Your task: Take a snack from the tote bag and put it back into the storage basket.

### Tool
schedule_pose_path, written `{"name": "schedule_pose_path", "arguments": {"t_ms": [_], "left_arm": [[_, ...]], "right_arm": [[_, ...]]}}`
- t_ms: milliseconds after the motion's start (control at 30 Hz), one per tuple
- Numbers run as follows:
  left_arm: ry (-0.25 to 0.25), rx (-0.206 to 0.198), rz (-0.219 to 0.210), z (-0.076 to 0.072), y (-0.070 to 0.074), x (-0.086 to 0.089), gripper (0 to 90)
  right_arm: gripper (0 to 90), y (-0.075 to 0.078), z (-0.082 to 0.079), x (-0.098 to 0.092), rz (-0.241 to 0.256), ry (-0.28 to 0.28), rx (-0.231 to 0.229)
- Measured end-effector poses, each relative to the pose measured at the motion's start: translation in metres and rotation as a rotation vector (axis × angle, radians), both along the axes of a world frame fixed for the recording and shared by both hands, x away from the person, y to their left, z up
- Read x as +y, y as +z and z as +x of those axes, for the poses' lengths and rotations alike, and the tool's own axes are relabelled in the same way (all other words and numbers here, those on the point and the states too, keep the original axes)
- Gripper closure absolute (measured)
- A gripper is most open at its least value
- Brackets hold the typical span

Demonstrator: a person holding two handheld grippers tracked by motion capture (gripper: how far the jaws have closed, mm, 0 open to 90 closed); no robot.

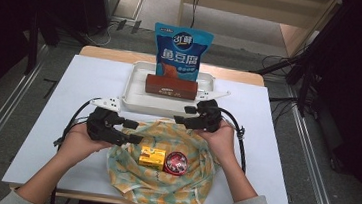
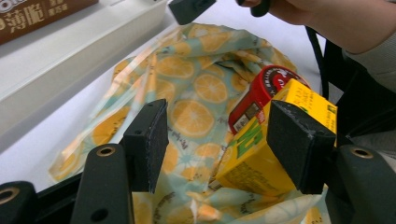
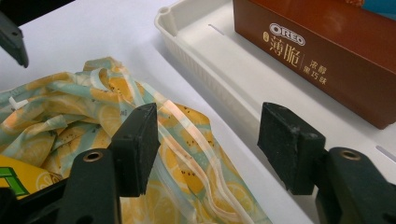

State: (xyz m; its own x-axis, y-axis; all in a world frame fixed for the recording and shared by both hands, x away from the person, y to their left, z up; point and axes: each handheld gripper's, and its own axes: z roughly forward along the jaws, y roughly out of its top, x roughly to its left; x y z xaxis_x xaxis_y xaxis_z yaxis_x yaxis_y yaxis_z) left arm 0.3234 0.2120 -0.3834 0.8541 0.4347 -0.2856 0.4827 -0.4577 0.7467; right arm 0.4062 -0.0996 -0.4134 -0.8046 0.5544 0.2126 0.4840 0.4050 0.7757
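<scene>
With both pairs of jaws spread, we ease the left gripper (image 1: 133, 131) around the yellow carton (image 2: 266, 140) (lying on the lemon-print bag (image 1: 161, 180), beside the red tin (image 1: 176, 163)), squaring pads before closing; the right gripper (image 1: 184, 114) hovers at the bag's far edge.

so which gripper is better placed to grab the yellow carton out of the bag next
Left. The left gripper sits open beside the yellow carton, which lies between its jaws in the left gripper view. The right gripper is open over the lemon-print bag's far rim, near the white tray.
</scene>
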Motion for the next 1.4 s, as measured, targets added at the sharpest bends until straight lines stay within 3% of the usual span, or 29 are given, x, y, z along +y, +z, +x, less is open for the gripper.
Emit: {"name": "schedule_pose_path", "arguments": {"t_ms": [367, 900, 1267, 1400], "left_arm": [[-0.039, -0.013, -0.005, -0.010, 0.003, -0.012, 39.1], [-0.109, -0.024, 0.033, -0.025, -0.001, -0.034, 37.5], [-0.136, -0.011, 0.001, -0.026, -0.006, -0.038, 35.6], [-0.156, -0.017, 0.036, -0.029, -0.009, -0.043, 35.2]], "right_arm": [[39.2, -0.001, 0.001, -0.001, -0.004, -0.001, 0.001], [39.2, -0.002, 0.001, 0.000, -0.009, -0.002, 0.002], [39.2, -0.002, 0.002, -0.001, -0.009, -0.005, 0.003], [39.2, -0.002, 0.002, -0.001, -0.008, -0.005, 0.003]]}}
